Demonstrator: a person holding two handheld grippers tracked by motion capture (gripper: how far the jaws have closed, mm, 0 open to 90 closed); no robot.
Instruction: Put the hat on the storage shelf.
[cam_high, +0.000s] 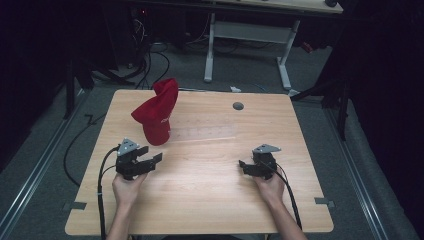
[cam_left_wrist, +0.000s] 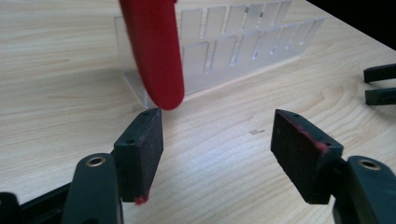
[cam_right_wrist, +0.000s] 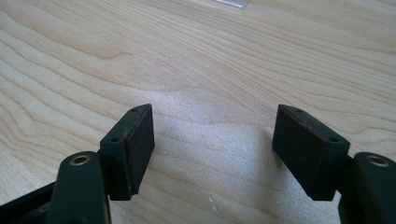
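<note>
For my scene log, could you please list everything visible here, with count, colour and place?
cap: one, red, propped up on the table's far left, above the clear rack.
clear rack: one, transparent, slotted, on the table behind the cap's brim.
table: one, light wood, centre of the high view.
grommet: one, grey, round, far edge of the table.
desk frame: one, white, on the floor beyond the table.
floor cables: several, black, far left.
left tongs: one, black, open, near left, just before the cap.
right tongs: one, black, open, near right.
hands: two, holding the tongs.

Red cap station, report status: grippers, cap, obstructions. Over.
Left gripper open, empty. Right gripper open, empty. Red cap propped on clear rack, untouched. Nothing in the way.
</note>
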